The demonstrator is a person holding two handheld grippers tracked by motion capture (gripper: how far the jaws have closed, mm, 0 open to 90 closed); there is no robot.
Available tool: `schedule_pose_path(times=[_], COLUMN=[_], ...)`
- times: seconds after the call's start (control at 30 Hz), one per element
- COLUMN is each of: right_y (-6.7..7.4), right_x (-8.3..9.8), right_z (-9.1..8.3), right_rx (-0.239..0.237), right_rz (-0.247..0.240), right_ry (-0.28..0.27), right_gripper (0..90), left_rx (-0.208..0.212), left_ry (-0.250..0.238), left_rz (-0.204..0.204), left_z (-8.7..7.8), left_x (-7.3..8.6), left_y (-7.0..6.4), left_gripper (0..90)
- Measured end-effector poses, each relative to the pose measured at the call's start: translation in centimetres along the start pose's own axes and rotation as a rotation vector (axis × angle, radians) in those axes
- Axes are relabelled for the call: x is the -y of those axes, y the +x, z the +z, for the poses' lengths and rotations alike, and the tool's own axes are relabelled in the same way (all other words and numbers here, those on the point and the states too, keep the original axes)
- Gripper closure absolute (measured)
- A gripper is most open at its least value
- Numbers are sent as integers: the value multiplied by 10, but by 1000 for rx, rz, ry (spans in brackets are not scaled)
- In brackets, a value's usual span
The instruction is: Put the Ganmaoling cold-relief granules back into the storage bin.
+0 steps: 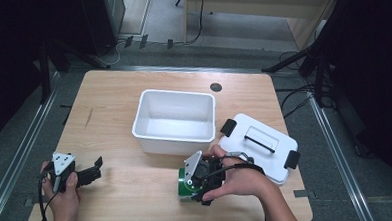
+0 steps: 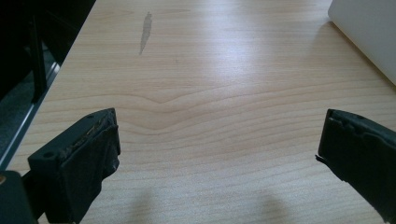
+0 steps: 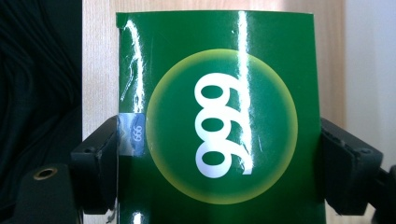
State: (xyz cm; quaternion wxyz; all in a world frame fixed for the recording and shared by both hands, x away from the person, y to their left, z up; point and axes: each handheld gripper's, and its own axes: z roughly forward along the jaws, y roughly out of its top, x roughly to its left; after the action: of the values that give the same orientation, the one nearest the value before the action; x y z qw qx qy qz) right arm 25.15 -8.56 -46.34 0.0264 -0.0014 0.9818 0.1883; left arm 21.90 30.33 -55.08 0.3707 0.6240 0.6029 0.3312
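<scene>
A glossy green box (image 3: 219, 116) with a yellow circle and white "999" print lies on the wooden table near its front edge (image 1: 181, 183). My right gripper (image 1: 192, 187) comes down on it from above, and its black pads (image 3: 100, 163) press against the box's two sides, so it is shut on the box (image 3: 219, 144). At the front left corner of the table my left gripper (image 1: 95, 170) is held low and points right. Its jaws stand wide apart over bare wood (image 2: 217, 154) with nothing between them.
An empty white plastic bin (image 1: 173, 141) stands in the middle of the table, its corner also in the left gripper view (image 2: 369, 32). Its white lid (image 1: 258, 148), with black clips and a handle, lies to the right. A dark round port (image 1: 215, 87) sits behind the bin.
</scene>
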Motion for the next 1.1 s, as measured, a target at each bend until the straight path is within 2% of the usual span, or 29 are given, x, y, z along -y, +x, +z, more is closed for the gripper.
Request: schedule_pose_path(times=[0.23, 0.47, 0.63, 0.9, 1.1], right_y=[-2, -7, -14, -25, -34], right_x=[2, -1, -5, -13, -19], right_z=[-20, -47, -62, -84, -95], right_rx=[23, -1, 4, 9, 21], right_rz=[2, 21, 18, 19, 11], right_ry=[2, -36, -31, -56, -40], right_gripper=[155, 156, 156, 156, 156], left_rx=[2, 1, 0, 3, 3], left_ry=[-1, 2, 3, -1, 0], left_rz=[3, 3, 3, 0, 2], left_z=[0, 0, 0, 0, 0], left_x=[0, 0, 0, 0, 0], left_y=[0, 0, 0, 0, 1], left_gripper=[0, 0, 0, 0, 0])
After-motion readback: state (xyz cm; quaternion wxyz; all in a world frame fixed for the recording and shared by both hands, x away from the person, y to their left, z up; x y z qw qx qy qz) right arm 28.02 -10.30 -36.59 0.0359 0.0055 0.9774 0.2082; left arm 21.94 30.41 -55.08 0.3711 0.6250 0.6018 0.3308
